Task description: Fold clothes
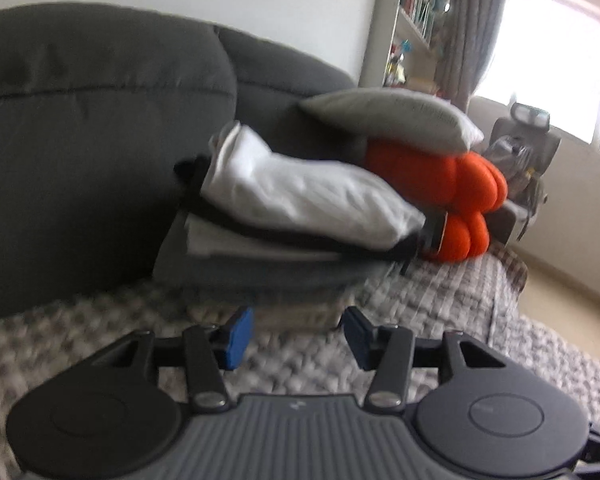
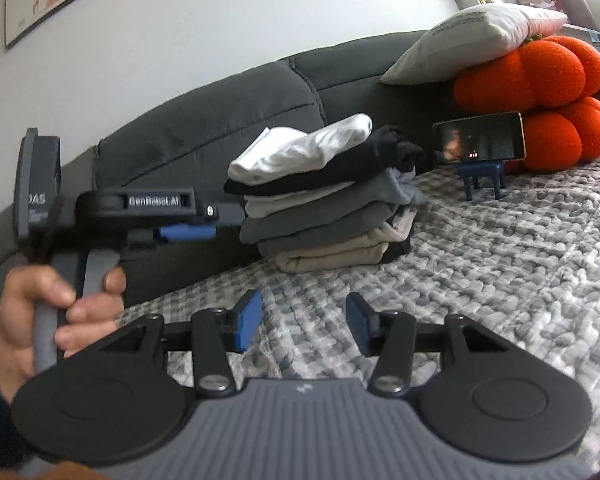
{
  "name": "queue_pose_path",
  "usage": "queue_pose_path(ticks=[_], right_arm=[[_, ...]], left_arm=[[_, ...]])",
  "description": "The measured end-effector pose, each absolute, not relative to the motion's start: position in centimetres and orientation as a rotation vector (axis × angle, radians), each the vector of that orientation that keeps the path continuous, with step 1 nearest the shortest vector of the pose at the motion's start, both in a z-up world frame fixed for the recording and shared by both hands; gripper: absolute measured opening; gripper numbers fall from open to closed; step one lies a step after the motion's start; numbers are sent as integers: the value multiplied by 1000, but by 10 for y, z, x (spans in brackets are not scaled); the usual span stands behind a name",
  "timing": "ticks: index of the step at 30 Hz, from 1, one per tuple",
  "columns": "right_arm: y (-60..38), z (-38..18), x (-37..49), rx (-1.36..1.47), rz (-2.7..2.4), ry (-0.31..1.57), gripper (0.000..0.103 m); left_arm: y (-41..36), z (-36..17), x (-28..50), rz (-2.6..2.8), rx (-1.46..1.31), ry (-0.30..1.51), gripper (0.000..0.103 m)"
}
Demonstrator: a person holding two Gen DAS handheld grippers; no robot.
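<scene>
The tall stack of folded grey, beige, black and white garments (image 2: 320,196) stands against the dark grey sofa back (image 2: 204,128), presumably for support. Both the left gripper (image 1: 296,336) and right gripper (image 2: 302,322) hang before the stack, jaws apart, empty.

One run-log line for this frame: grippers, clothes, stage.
left gripper: open, empty | right gripper: open, empty | stack of folded clothes: on grey knitted blanket, white top garment | stage: nothing held

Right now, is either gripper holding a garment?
No. The left gripper and right gripper both stand open with only the blanket behind them; the folded stack sits untouched.
</scene>
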State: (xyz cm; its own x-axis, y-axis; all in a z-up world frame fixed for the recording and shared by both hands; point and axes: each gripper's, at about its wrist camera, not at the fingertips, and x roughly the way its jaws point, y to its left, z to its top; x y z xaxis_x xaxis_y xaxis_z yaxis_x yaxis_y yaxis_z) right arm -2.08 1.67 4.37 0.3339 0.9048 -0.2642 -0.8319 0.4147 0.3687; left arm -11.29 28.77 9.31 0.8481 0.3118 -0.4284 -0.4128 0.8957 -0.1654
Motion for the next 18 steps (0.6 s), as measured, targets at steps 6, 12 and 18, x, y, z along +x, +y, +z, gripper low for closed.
queue_pose_path(ticks=[6,12,18], right_arm=[[29,33,-31,121,1122,455,55],[31,30,-36,106,1075,412,66],[32,27,-38,113,1063,384,71]], left_arm=[[278,85,-118,437,-148,390,61],[281,74,-124,454,-153,394,68],[282,76,-135,496,-139,372,76]])
